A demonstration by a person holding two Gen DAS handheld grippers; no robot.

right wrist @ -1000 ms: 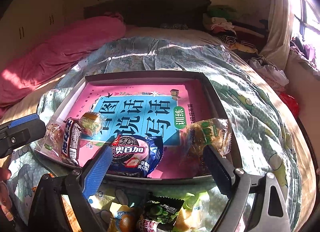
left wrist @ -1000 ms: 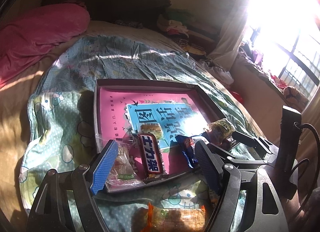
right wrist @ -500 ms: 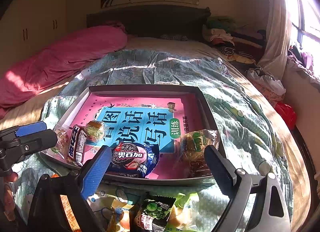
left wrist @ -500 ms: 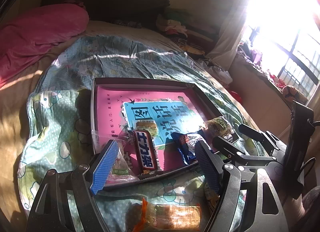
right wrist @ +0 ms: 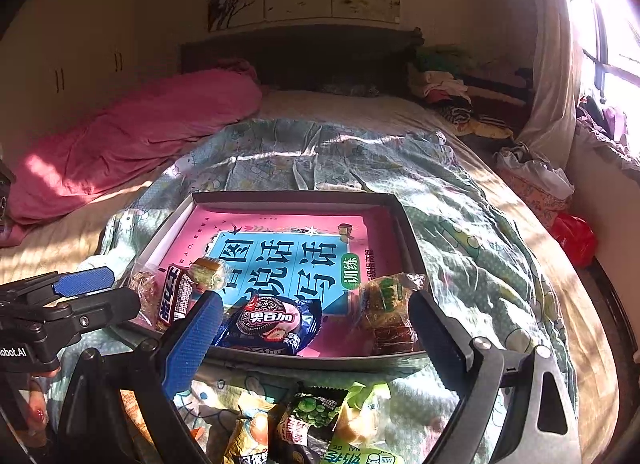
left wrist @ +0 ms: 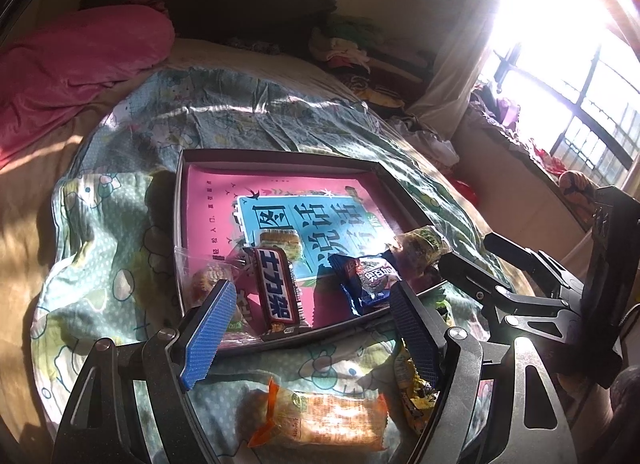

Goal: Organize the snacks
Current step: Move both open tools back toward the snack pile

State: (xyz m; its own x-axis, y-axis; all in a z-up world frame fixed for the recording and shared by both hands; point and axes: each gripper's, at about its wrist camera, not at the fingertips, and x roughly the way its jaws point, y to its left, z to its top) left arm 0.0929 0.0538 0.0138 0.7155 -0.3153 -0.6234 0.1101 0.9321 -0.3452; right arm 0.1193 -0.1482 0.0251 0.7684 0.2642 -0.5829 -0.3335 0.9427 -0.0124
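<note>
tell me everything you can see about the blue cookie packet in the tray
The blue crinkly foil cookie packet shows a dark sandwich cookie, pink filling and white Chinese lettering on its face. It looks sealed and puffed, lying flat, face up, on the pink book cover near the front edge of the dark shallow tray. A brown chocolate bar lies to its left, a clear-wrapped cake to its right. No fingers touch it.

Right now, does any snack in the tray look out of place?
Yes. The clear cake packet leans over the tray's right rim instead of lying flat inside. The chocolate bar and blue cookie packet lie flat.
</note>
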